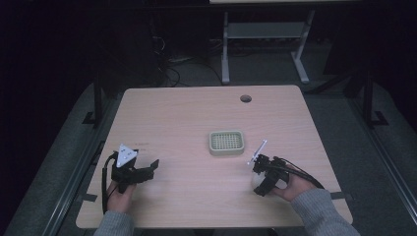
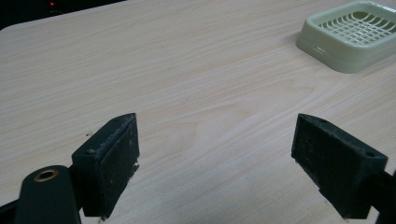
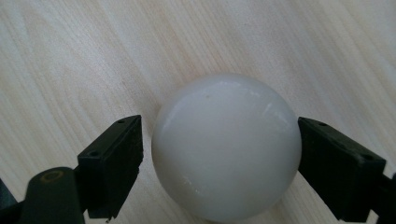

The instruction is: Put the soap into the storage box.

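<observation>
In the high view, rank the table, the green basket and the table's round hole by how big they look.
1. Table, by far the largest.
2. Basket.
3. Hole, smallest; it lies farther from the camera, but the gap looks clear.

A smooth, glossy white ball (image 3: 226, 147) rests on the pale wood-grain tabletop (image 3: 93, 56), framed between the two black jaws of the right gripper (image 3: 219, 161). The right-hand jaw meets the ball's side; a thin gap separates the left-hand jaw from it.
</observation>
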`<move>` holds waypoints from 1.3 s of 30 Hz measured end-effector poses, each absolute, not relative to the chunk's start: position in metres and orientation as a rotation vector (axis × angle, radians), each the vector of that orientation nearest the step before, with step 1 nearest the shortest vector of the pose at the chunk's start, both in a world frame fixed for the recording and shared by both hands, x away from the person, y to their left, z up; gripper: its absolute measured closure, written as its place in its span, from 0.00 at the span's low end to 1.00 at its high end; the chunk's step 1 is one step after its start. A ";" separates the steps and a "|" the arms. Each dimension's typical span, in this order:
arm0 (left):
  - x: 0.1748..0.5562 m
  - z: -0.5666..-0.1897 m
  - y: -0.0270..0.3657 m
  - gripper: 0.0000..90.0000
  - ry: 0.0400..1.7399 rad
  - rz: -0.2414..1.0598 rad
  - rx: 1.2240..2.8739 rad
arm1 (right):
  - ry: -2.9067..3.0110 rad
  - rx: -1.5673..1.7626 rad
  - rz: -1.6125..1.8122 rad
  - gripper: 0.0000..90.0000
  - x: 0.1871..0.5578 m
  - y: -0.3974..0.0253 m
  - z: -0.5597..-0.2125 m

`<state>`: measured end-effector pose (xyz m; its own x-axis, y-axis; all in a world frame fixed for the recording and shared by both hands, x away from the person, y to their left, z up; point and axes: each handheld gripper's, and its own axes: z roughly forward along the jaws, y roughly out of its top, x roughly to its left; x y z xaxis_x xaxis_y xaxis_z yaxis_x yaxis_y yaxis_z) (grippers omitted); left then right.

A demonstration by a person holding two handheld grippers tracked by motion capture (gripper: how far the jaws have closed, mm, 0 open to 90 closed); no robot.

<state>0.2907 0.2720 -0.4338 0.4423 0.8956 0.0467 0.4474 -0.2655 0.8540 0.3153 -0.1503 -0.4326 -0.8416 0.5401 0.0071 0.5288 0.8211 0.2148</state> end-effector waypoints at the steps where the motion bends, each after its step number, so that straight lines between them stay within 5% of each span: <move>1: 0.291 -0.434 0.272 0.17 1.135 0.697 1.883 | 2.950 0.866 0.314 0.18 0.315 -0.150 -0.433; 39: 0.292 -0.434 0.271 0.17 1.141 0.700 1.886 | 2.969 0.907 0.331 0.26 0.322 -0.155 -0.431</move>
